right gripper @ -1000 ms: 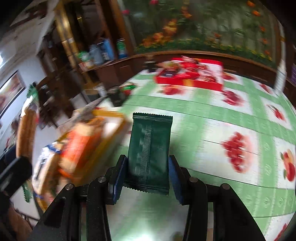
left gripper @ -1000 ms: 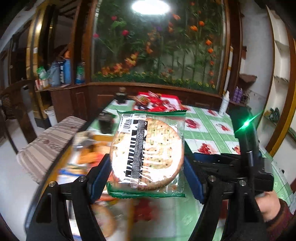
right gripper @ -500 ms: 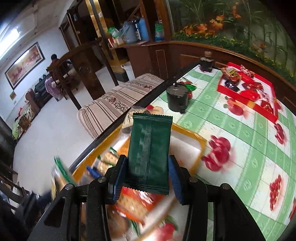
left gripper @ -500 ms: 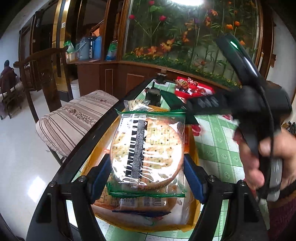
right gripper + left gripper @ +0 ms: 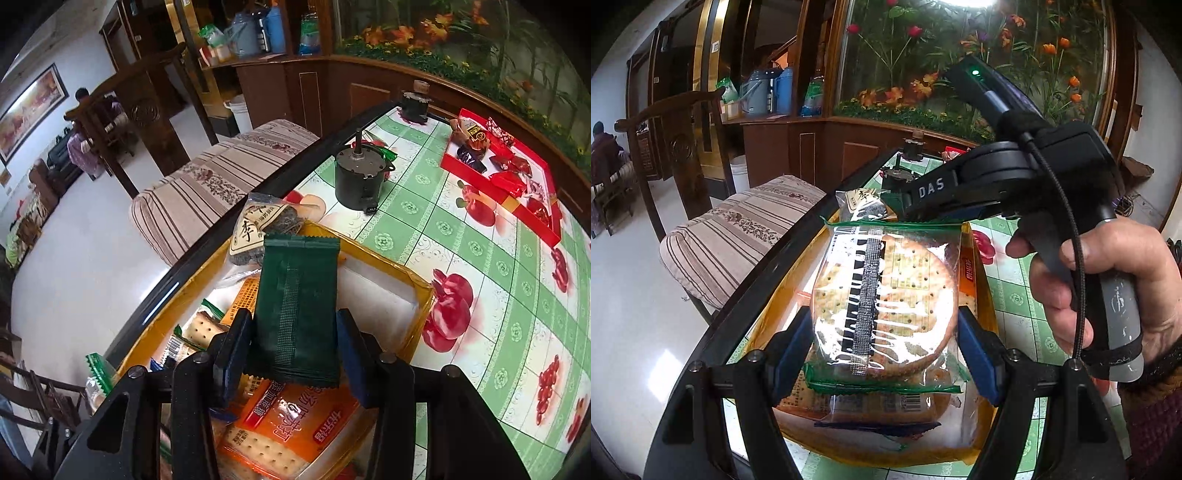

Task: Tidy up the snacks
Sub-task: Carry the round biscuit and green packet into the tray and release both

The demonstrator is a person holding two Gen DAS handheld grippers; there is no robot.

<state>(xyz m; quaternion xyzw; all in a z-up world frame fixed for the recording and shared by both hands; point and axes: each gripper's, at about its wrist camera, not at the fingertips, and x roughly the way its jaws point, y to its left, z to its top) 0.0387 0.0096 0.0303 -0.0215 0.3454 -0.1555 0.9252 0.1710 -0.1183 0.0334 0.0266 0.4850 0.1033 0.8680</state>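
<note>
Shifted since a second ago: both grippers, away from the open tablecloth and now above the yellow box [image 5: 424, 291], each with its snack.

Table [image 5: 461, 236] in green checks with red fruit prints. Yellow box against its left edge, filled with snack packs. Red tray [image 5: 495, 197] of wrapped sweets toward the far right corner. Grey motor [image 5: 360, 177] near the far left edge, between box and tray.

Left gripper [image 5: 882, 328]: clenched on a round cracker pack [image 5: 886, 295], blue pads pressing both sides, held just over the packs at the box's near end. Right gripper [image 5: 293, 325]: gripped by a hand [image 5: 1108, 288], jaws just been opening, green packet [image 5: 299, 314] upright between them over the box's middle, pads apparently touching its edges. Below it, an orange cracker pack [image 5: 295, 424]. Clear bag [image 5: 258, 229] on the box's far left corner.
</note>
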